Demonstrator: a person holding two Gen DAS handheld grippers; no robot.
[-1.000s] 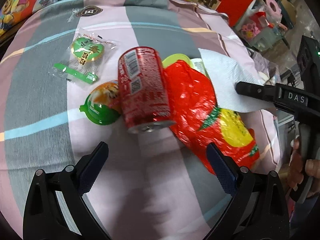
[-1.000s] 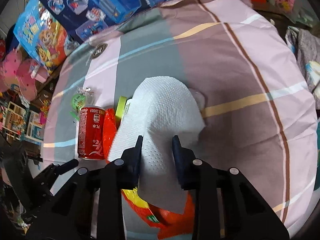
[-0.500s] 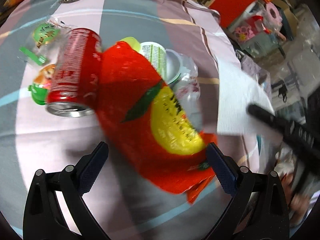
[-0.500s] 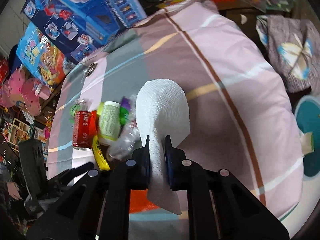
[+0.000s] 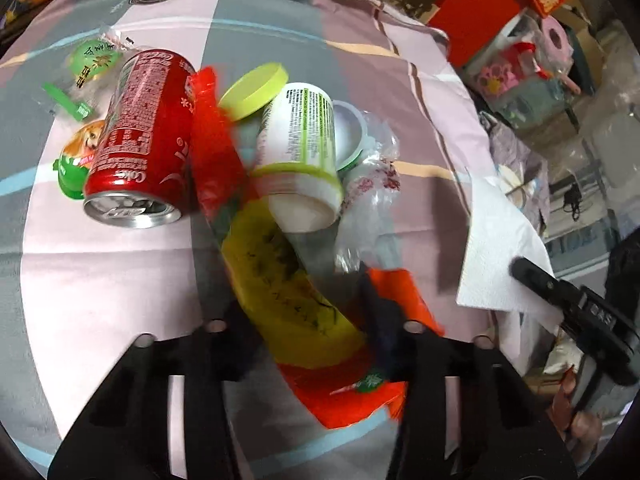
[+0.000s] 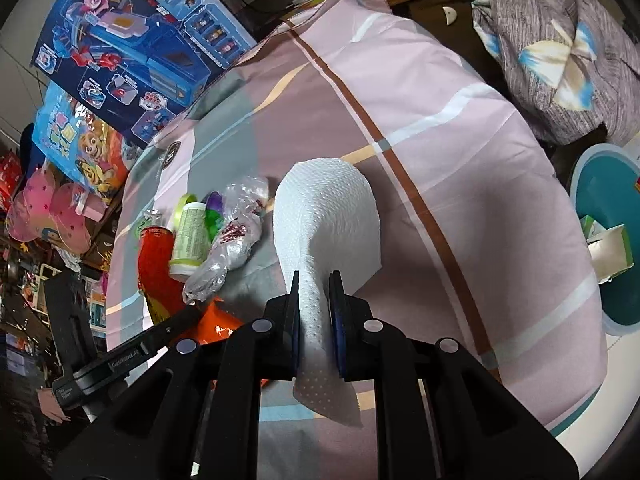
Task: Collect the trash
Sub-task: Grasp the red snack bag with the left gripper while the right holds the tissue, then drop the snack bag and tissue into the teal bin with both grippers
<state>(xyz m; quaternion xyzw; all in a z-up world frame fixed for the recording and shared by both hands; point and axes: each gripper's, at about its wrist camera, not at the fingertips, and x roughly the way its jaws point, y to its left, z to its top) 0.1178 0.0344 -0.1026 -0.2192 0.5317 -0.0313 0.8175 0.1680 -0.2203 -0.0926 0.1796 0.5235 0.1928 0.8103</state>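
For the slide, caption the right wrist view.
Right gripper pinches a paper towel above the tablecloth.

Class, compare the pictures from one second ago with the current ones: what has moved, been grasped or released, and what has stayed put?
The right gripper has shut on the paper towel and lifted it off the trash pile, uncovering the white bottle and the clear bag. The left gripper has closed in around the red wrapper. The can and the green packets lie as before.
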